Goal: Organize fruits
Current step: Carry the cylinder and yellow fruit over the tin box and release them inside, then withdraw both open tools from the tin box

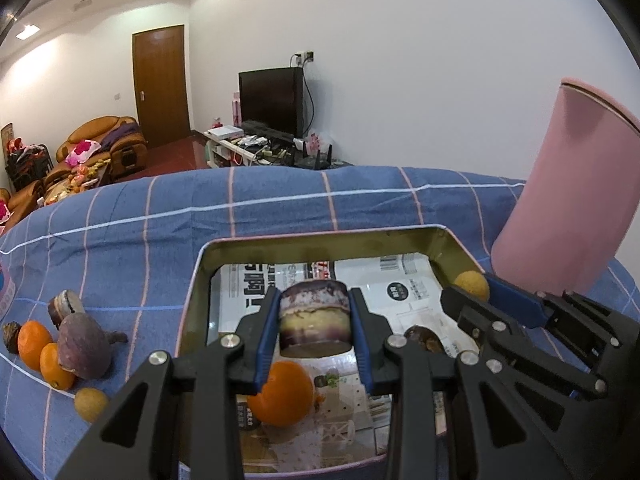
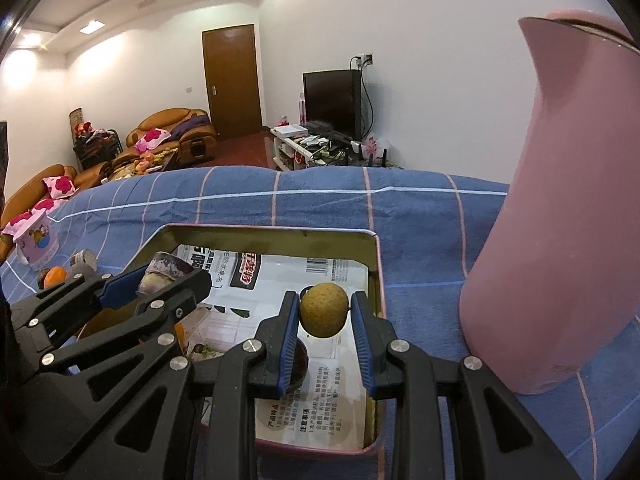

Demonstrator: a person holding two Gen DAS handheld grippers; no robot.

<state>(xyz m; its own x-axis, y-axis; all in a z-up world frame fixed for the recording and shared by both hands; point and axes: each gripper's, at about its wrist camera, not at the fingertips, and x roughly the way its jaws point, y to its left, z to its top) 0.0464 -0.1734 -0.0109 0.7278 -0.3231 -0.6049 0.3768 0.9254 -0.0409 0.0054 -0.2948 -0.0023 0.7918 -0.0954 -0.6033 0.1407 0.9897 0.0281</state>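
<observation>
A metal tin [image 1: 200, 272] lined with printed paper sits on the blue checked cloth; it also shows in the right wrist view [image 2: 376, 264]. My left gripper [image 1: 314, 320] is shut on a purple cut fruit piece [image 1: 314, 318] held above the tin. My right gripper [image 2: 324, 312] is shut on a small tan round fruit [image 2: 324, 310] over the tin's right side. An orange [image 1: 284, 394] and a dark fruit [image 1: 424, 340] lie inside the tin. Left of the tin lie two oranges [image 1: 34, 344], a purple fruit [image 1: 82, 348], a cut piece [image 1: 64, 306] and a tan fruit [image 1: 91, 403].
A tall pink jug [image 2: 568, 216] stands right of the tin, close to my right gripper; it also shows in the left wrist view [image 1: 568, 192]. A pink printed cup [image 2: 36, 244] stands at the far left. The table's far edge drops to a living room.
</observation>
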